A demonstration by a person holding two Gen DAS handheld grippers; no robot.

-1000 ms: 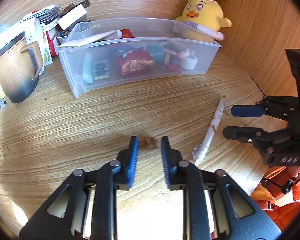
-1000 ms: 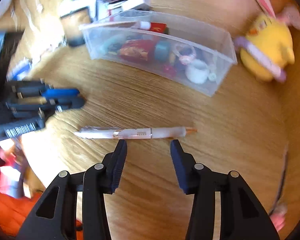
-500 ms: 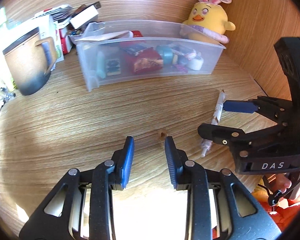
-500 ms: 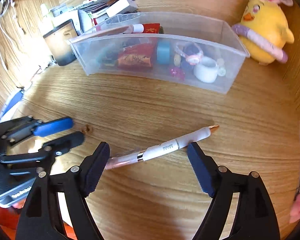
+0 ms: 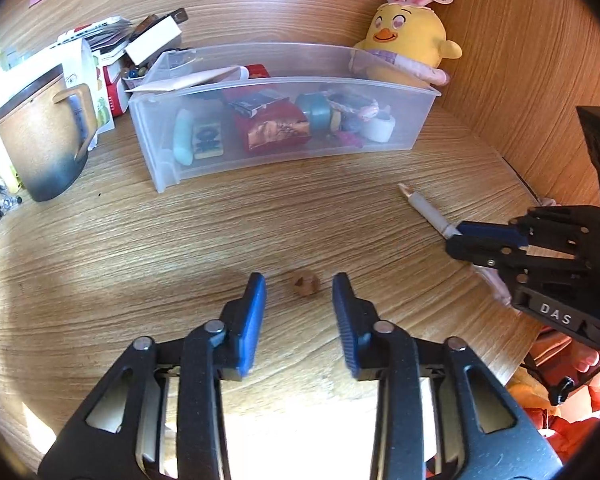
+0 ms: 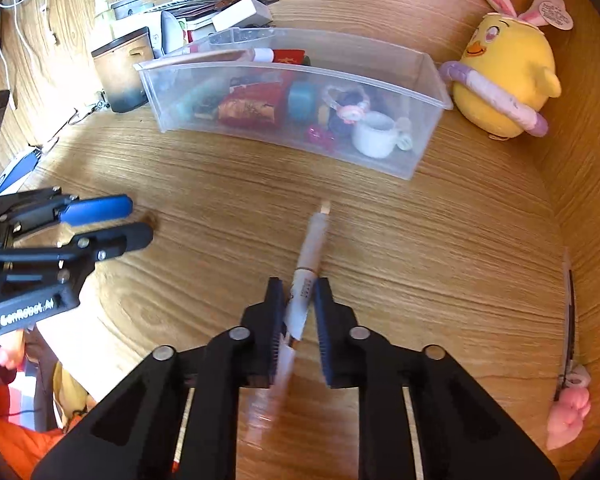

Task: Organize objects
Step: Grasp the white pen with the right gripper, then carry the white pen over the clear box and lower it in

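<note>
Presently my right jaws (image 6: 297,306) have just closed on the pen (image 6: 314,242), seemingly still on the tabletop (image 6: 440,264), for the bin (image 6: 284,70). Left jaws (image 5: 299,312) part-open, empty, straddling a crumb (image 5: 305,284).

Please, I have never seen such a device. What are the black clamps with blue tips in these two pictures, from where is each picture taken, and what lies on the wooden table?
No robot is here: a person holds one hand-held gripper in each hand, and each carries a wide-angle camera looking along its two fingers. One picture comes from the left gripper, the other from the right gripper, so each also sees the other at its side.

On the wooden table stands a clear plastic bin filled with small items. A yellow plush chick sits beside it and a mug at the other end. A small brown crumb lies before the left fingers, which are open and hold nothing.

The right fingers have just been closing and now pinch a white pen.
</note>
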